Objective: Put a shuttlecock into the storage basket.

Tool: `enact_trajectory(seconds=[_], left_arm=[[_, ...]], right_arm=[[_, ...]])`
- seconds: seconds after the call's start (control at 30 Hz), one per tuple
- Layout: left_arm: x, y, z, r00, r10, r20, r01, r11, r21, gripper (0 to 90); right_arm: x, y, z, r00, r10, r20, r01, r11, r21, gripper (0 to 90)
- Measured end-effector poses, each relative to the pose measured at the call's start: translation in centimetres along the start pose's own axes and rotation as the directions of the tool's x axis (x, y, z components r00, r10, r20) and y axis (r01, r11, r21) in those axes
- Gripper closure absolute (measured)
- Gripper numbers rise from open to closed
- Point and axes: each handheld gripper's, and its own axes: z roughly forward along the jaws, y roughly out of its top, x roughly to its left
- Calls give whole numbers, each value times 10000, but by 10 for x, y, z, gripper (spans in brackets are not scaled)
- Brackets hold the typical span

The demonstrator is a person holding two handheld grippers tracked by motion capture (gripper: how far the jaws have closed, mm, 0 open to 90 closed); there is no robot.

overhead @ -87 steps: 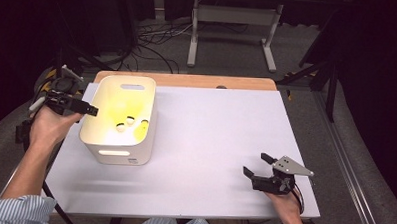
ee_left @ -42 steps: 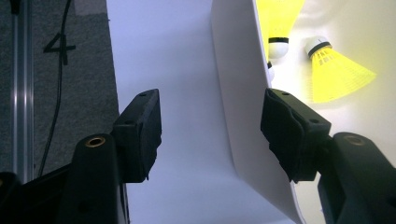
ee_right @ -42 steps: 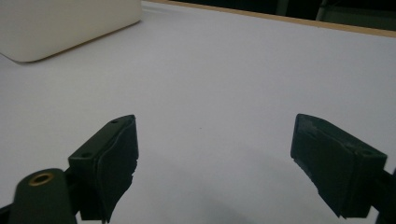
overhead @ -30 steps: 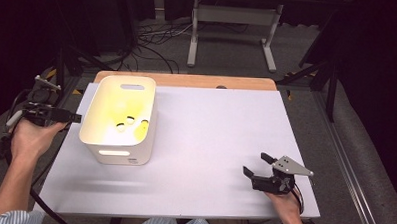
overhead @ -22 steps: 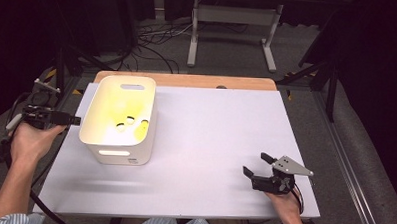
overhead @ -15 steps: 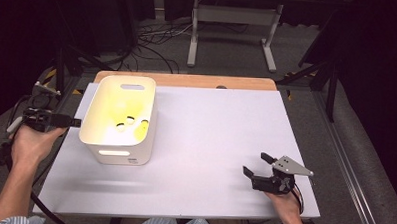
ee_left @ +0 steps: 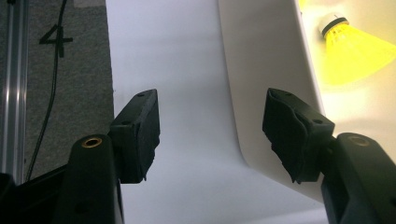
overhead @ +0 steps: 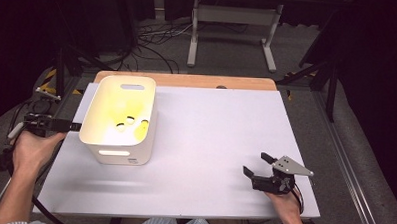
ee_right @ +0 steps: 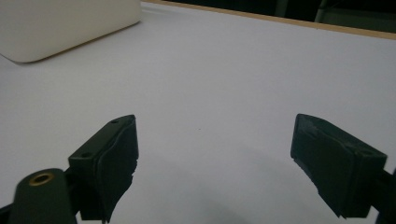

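A white tub (overhead: 117, 154) stands on the left of the white table (overhead: 211, 122), with yellow shuttlecocks (overhead: 131, 122) lying inside it. My left gripper (overhead: 72, 123) hangs just off the table's left edge, pointing at the tub's left wall. In the left gripper view its jaws (ee_left: 210, 135) are open and empty, beside the tub's outer wall (ee_left: 266, 60), and one shuttlecock (ee_left: 350, 51) shows inside. My right gripper (overhead: 255, 164) rests near the front right of the table. It is open (ee_right: 215, 158) with bare table between its fingers and the tub (ee_right: 60, 28) far off.
A wooden strip (overhead: 187, 80) runs along the table's far edge. Behind it are a metal stand (overhead: 234, 23) and loose cables (overhead: 154, 40) on the floor. Grey carpet with a number mark (ee_left: 56, 37) lies left of the table.
My left gripper has drawn back from above the tub's left rim, out to the left and lower, off the table's edge. The right gripper has stayed where it was.
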Motion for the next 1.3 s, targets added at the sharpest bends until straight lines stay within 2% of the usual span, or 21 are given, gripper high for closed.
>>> enact_trajectory(seconds=[0.5,0.8,1.3], left_arm=[[0,-13,8,9998,-69,173,70,9999,-101,365],[-1,-17,10,9999,52,91,-51,9999,-105,359],[0,-27,16,9999,-15,146,16,10000,-90,356]], right_arm=[[0,0,0,10000,-24,15,24,10000,-2,154],[1,0,0,10000,-35,14,35,10000,-6,154],[1,0,0,10000,-63,-24,63,10000,21,154]])
